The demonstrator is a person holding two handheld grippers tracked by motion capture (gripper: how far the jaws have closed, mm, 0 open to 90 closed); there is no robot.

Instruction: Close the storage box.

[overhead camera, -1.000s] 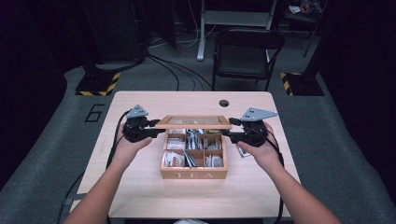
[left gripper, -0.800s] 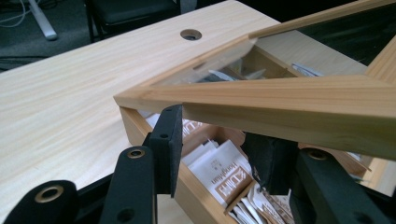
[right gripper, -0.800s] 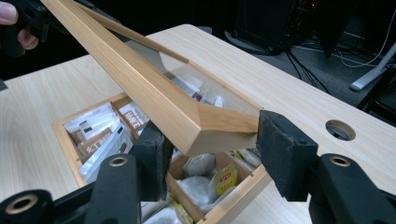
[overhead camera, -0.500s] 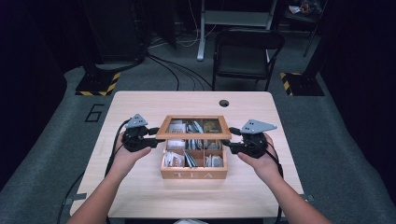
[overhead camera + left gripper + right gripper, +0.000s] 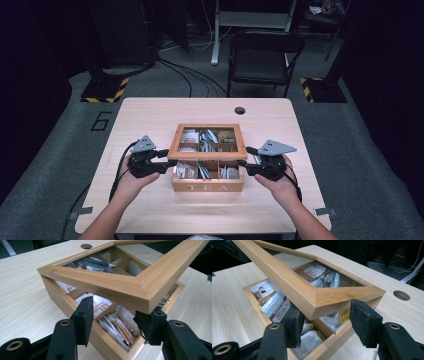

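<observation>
A wooden tea box [image 5: 207, 187] marked TEA stands mid-table, packed with tea bags [image 5: 117, 322]. Its glass-paned lid [image 5: 207, 155] slants half-raised over the box. At the lid's left front corner my left gripper [image 5: 167, 160] has just been opening. In the left gripper view its pads [image 5: 85, 315] stand apart under that corner of the lid [image 5: 107, 285], not pressing it. My right gripper [image 5: 245, 162] is at the right front corner. The right gripper view has this lid corner [image 5: 332, 297] between the pads [image 5: 364, 320], which are shut on it.
The light wooden table [image 5: 150, 115] has a round cable hole [image 5: 240, 110] near its far edge. A black folding chair [image 5: 265, 55] stands behind the table. Cables run across the dark floor. Bare tabletop lies on both sides of the box.
Both hands have come down and toward the table's front edge, lowering the lid over the box. The left jaws have opened off the lid corner. The right jaws keep their width.
</observation>
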